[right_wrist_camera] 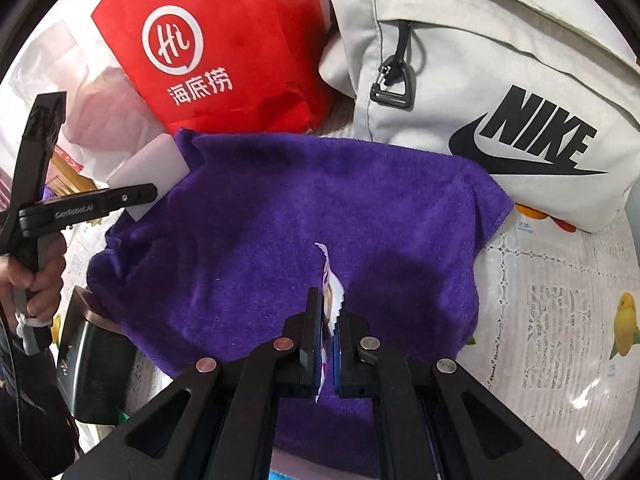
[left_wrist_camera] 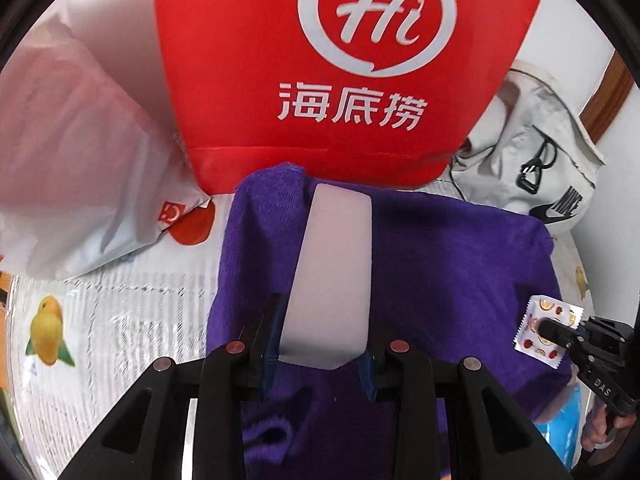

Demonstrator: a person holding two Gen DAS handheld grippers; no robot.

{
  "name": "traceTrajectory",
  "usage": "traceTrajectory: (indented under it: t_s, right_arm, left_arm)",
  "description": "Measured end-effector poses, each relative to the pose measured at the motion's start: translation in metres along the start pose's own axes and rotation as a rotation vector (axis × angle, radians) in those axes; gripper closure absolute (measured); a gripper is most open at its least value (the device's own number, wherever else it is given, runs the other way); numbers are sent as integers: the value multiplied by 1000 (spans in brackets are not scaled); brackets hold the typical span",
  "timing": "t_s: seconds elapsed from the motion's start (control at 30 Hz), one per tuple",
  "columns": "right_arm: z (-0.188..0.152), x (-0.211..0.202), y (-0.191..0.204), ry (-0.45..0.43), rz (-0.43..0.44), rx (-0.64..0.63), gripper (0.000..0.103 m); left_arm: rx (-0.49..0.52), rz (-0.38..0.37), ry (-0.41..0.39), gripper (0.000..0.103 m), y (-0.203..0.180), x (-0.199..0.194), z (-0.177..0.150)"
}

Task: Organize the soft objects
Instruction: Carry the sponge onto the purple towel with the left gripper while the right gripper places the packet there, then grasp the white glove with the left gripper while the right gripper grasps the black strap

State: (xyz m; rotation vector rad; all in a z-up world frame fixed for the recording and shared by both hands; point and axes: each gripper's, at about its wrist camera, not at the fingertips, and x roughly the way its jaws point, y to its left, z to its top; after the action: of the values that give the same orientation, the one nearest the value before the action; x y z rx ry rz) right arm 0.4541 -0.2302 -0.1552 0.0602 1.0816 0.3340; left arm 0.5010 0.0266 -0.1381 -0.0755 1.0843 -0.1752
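Note:
A purple towel (left_wrist_camera: 440, 264) lies spread on the table; it also shows in the right wrist view (right_wrist_camera: 288, 216). My left gripper (left_wrist_camera: 320, 344) is shut on a pale white soft block (left_wrist_camera: 332, 272), held over the towel's left part; the block also shows in the right wrist view (right_wrist_camera: 150, 172). My right gripper (right_wrist_camera: 329, 332) is shut on a small white patterned sachet (right_wrist_camera: 330, 292), held edge-on above the towel's middle. The sachet (left_wrist_camera: 544, 330) and right gripper (left_wrist_camera: 560, 332) show at the right edge of the left wrist view.
A red bag with a white logo (left_wrist_camera: 340, 60) stands behind the towel. A grey Nike backpack (right_wrist_camera: 500, 80) lies at the back right. A white plastic bag (left_wrist_camera: 72, 152) lies at the left. A dark container (right_wrist_camera: 92, 364) stands at the towel's front left. The tablecloth (right_wrist_camera: 560, 340) has fruit prints.

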Motion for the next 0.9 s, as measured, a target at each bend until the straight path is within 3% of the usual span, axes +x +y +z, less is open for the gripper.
traceTrajectory:
  t_s: [0.07,0.13,0.2,0.27,0.37,0.4,0.47,0.5,0.53,0.77,0.9]
  right_arm:
    - [1,2,-1,8,-7,-1,96]
    - [2,5,-4,22,-16,1,87]
    - [1,7,-5,27,-26,-4,67]
    - [1,8,-3,20,-46,-16,57]
    - [1,6,0,19,-61,-38,50]
    - [1,6,1,19,-71,-44,44]
    - [0,1,1,16,-90,-53,36]
    - [-1,-2,0,13,-96,-55,34]
    - [-3,-5,0,10,-104,-56,32]
    - [-18,-27,-1,3,-178,-46,22]
    - [-26,-40,9,6,-225,-53,22]
  left_arm:
    - [2,8,20,72,-1,9,3]
    - [5,5,34,72,-3,15,4]
    - [4,12,43,71,-2,19,5]
    - [11,20,45,71,-4,21,5]
    - [15,26,56,69,-4,21,5]
    - [15,29,64,65,-4,21,6]
    - [13,29,70,46,-2,19,6]
    - [15,23,63,38,-2,17,5]
    - [20,17,52,37,-3,13,4]
    - [59,83,29,37,-7,-23,-15]
    - [86,136,-14,37,-13,-55,-34]
